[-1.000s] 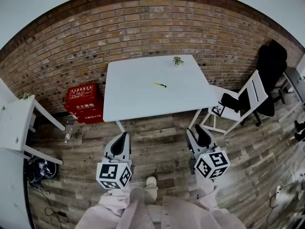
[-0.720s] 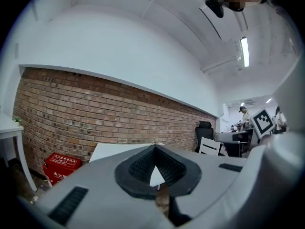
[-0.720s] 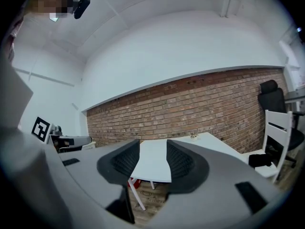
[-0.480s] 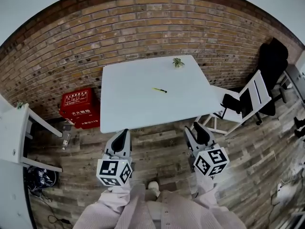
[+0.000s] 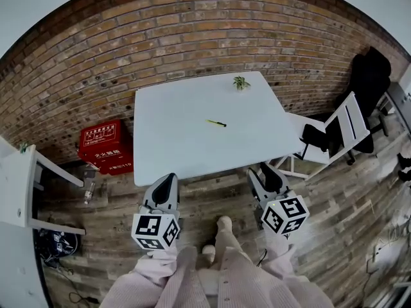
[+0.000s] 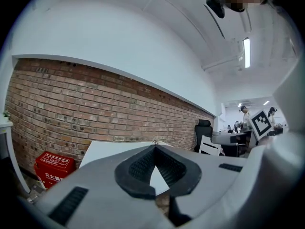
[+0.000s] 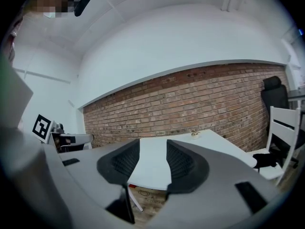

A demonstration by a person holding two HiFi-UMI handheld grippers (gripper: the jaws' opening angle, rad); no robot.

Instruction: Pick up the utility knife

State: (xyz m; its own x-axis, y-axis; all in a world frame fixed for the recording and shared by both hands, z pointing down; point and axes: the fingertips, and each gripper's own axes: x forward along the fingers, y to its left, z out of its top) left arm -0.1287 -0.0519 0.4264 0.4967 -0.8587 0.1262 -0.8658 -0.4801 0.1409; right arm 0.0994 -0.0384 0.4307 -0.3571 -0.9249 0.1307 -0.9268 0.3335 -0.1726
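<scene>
A red box (image 5: pixel 103 145) sits left of the table (image 5: pixel 168 147); the utility knife (image 5: pixel 216 122) lies unobstructed at the table's middle, with a white chair (image 5: pixel 341 128) right of the table. Short of the table's near edge, the left gripper (image 5: pixel 169 178) has its jaws together and empty, and the right gripper (image 5: pixel 263 172) has its jaws apart.

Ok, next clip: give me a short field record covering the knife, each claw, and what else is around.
target: small yellow-and-black utility knife, lying flat near the middle of the white square table
left claw: shut, empty, short of the table's near edge
right claw: open, empty, also short of the table
contact with knife: none
also on table: small green potted plant at the far edge
surroundings: red box left of the table, white chair right of it
</scene>
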